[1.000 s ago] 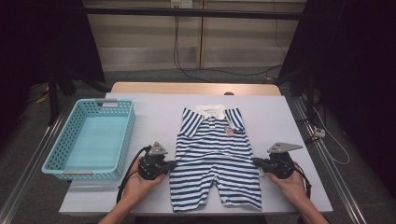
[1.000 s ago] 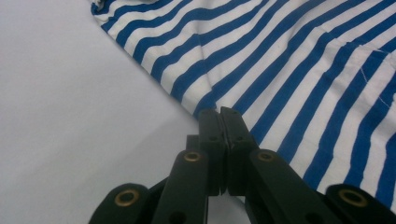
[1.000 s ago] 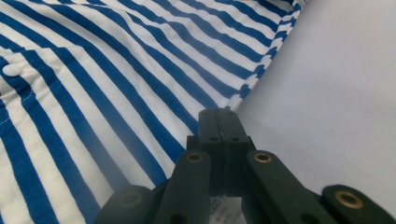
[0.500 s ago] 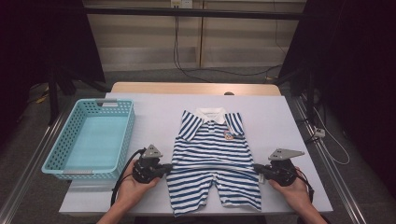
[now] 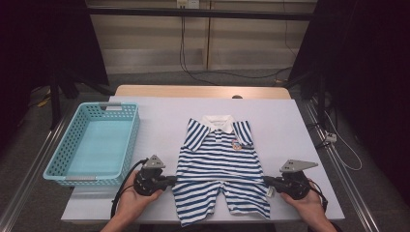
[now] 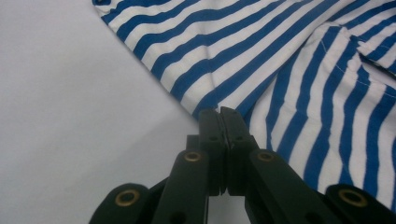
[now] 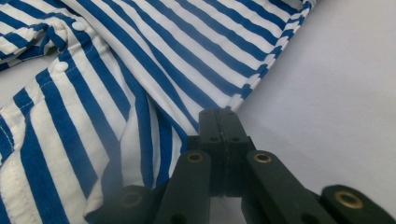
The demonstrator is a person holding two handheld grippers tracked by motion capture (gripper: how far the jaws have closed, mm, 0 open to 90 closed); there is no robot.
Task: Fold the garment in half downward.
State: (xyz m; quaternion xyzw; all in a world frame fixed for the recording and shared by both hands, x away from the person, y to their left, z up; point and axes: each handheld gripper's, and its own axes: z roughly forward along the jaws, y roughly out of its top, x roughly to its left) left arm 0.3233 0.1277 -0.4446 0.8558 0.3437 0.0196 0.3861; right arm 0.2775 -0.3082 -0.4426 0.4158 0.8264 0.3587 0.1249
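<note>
- Two grippers work the near edge of the desk (image 5: 309,125), one at each side seam of a striped baby romper (image 5: 220,166) that lies face up between them, collar toward the far edge.
- The left gripper (image 5: 170,181), held in the person's left hand (image 5: 131,202), has its black jaws pressed together on the romper's left side edge, about at the waist; in the left gripper view (image 6: 221,122) the pads meet with a pinch of cloth between them.
- The right gripper (image 5: 267,180) mirrors it on the opposite seam, jaws closed on the hem fold, as the right gripper view (image 7: 219,122) shows; the right hand (image 5: 309,205) rests near the desk's near right corner.
- Holding both sides at the same height looks meant to keep the garment spread and taut, likely ready for a fold or a lift across the waist.
- The romper is soft cotton-like knit, blue and white stripes, with small white snap buttons (image 7: 60,66) along the leg opening, short legs reaching the near edge, short sleeves, a white collar (image 5: 218,123) and a small chest badge (image 5: 235,144).
- Left of it, along the desk's left edge, sits a turquoise plastic basket (image 5: 129,140), rectangular, lattice-walled, empty inside.
- The desk top is smooth and pale grey, matt.
</note>
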